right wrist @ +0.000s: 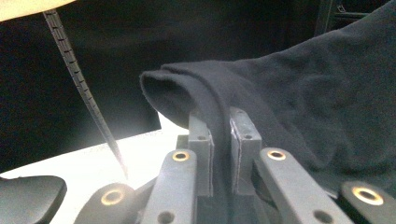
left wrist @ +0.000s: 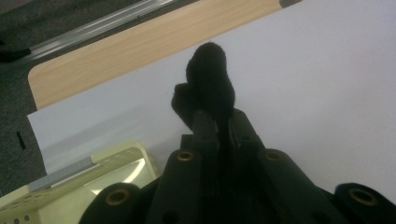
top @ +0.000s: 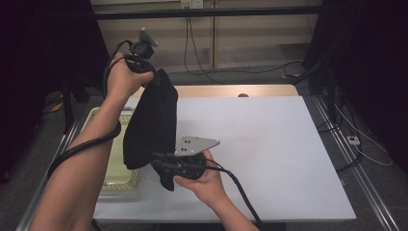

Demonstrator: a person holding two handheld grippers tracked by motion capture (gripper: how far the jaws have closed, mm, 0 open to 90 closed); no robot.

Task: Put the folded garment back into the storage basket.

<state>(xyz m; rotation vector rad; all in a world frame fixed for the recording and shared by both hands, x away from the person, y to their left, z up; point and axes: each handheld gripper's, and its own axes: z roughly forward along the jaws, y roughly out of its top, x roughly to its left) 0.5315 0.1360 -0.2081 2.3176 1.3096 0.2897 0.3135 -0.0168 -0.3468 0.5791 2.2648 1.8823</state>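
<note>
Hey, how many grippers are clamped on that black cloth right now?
2. The left gripper pinches the top of the black cloth, raised above the table's far left; the right gripper pinches its lower edge, near the front.

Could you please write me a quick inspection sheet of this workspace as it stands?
Surface: white table top, wooden strip at far edge.
Job's things: black cloth held up off the table between both grippers.
Clutter: pale yellow basket at table's left edge.
Grippers: left gripper shut on the cloth's top; right gripper shut on its lower edge.
Cables: one trails from each gripper; more on the floor.
Surroundings: dark curtains, metal frame rails.
</note>
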